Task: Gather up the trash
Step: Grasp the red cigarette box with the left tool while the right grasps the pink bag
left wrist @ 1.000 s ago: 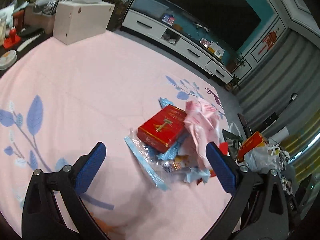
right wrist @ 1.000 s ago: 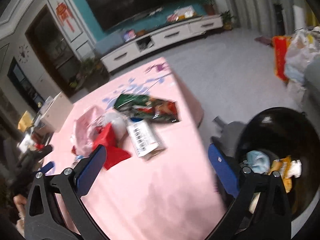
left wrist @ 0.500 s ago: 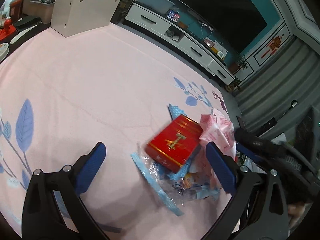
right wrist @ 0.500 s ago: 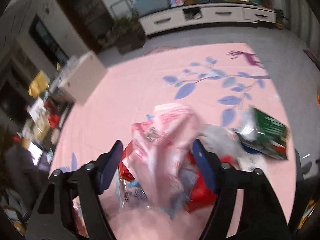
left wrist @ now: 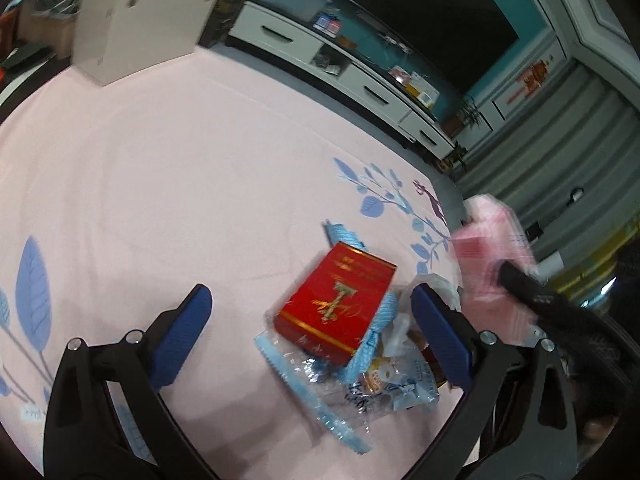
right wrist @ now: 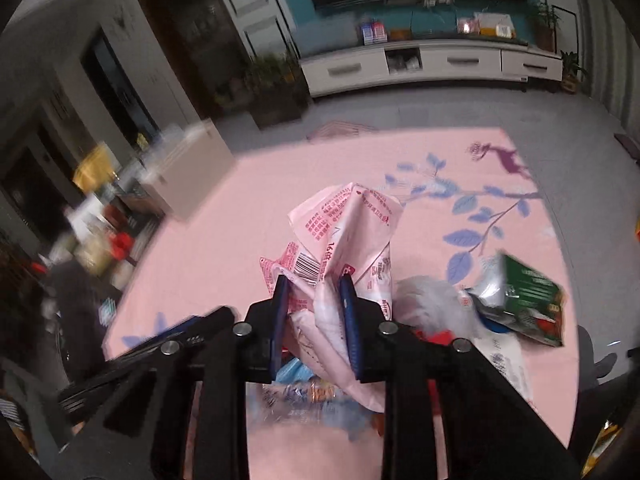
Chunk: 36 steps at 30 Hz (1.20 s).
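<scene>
A pile of trash lies on the pink tablecloth (left wrist: 160, 180): a red box (left wrist: 336, 304) on top of blue and clear wrappers (left wrist: 360, 384). My left gripper (left wrist: 310, 296) hovers open just before the red box and holds nothing. My right gripper (right wrist: 314, 280) has its jaws closing, both pads pressing on a crumpled pink wrapper (right wrist: 348, 220), which stands up between them. In the left wrist view the same pink wrapper (left wrist: 492, 240) hangs blurred at the right, clear of the pile. A green packet (right wrist: 528, 292) and white plastic (right wrist: 424, 300) lie to the right.
A white box (left wrist: 136, 28) stands at the far left corner of the table, with cluttered items beyond it. A white TV cabinet (right wrist: 420, 64) runs along the back wall. The table edge drops to grey floor on the right.
My right gripper swung from the black bin to the pile, narrowed onto the pink wrapper and raised it. The left gripper drifted a little toward the red box, still open.
</scene>
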{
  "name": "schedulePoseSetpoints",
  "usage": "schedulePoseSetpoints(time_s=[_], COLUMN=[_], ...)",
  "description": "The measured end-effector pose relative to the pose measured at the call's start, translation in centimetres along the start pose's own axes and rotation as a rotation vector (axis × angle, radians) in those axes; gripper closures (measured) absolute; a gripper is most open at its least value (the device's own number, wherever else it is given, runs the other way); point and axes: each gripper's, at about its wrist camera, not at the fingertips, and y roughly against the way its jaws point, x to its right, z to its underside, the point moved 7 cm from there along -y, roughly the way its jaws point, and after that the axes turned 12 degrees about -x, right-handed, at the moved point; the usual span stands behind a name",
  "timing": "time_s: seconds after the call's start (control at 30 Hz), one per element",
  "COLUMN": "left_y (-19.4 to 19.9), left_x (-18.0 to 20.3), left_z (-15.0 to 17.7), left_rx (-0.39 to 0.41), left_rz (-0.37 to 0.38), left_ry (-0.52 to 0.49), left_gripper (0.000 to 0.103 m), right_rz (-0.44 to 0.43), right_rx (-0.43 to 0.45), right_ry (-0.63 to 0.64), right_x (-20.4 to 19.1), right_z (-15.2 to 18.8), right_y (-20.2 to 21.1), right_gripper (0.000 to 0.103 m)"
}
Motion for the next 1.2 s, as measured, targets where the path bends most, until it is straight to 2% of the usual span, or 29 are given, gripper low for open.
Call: schedulePoseSetpoints(time_s=[0.13,0.3,0.37,0.4,0.43,0.47,0.6,0.67,0.87,1.03,1.2], left_y=[-2.2,-5.1,-5.3,-5.4,-5.5,-5.4,-5.0,-4.4,0.3,4.5,6.4], left_x=[1.5,1.9,2.0,2.1,2.2,2.1,2.0,1.8,2.9,4.2,5.0], left_z=[0.2,0.8,1.0,1.1,1.3,1.3,1.6,1.8,2.8,5.2,8.8], left_rx=[-0.059,-0.139,-0.125,-0.127,-0.136,-0.125,-0.111,-0.097,0.02,0.111,0.156], left_rz=[-0.003,0.007,-0.022,-0.04,-0.059,-0.085,-0.095,-0.135,-0.163,-0.189,-0.22], left_ry=[-0.063,-0.08,-0.096,-0.11,-0.122,-0.126,-0.122,-0.104,-0.08,-0.065,-0.064], left_gripper=[0.004,0.004,0.006,0.019,0.027,0.034,0.035,0.035,0.035,0.035,0.035], right_rz=[-0.004,0.017,0.029,0.033,0.035,0.039,0.044,0.039,0.053,0.101,0.126], right_rx=[0.058,0.074,0.079,0.075,0.068,0.059,0.055,0.064,0.078,0.041,-0.031], right_ry=[-0.019,-0.093,-0.111,-0.119,-0.126,-0.135,-0.164,-0.175,-0.263,-0.247,-0.224], right_x=[2.8,6.6,7.4,7.7,8.0,8.5,9.3,9.6,11.5,11.1,10.7], right_z=[2.3,4.9,5.6,5.9,6.2,6.5,7.3,7.7,10.2,12.0,14.4], right_y=[4.7,7.0,7.3,7.2,7.0,6.8,6.8,7.3,8.3,7.6,5.8], right_gripper=[0.076,0.076,0.076,0.076,0.076,0.076,0.076,0.076,0.075,0.075,0.075])
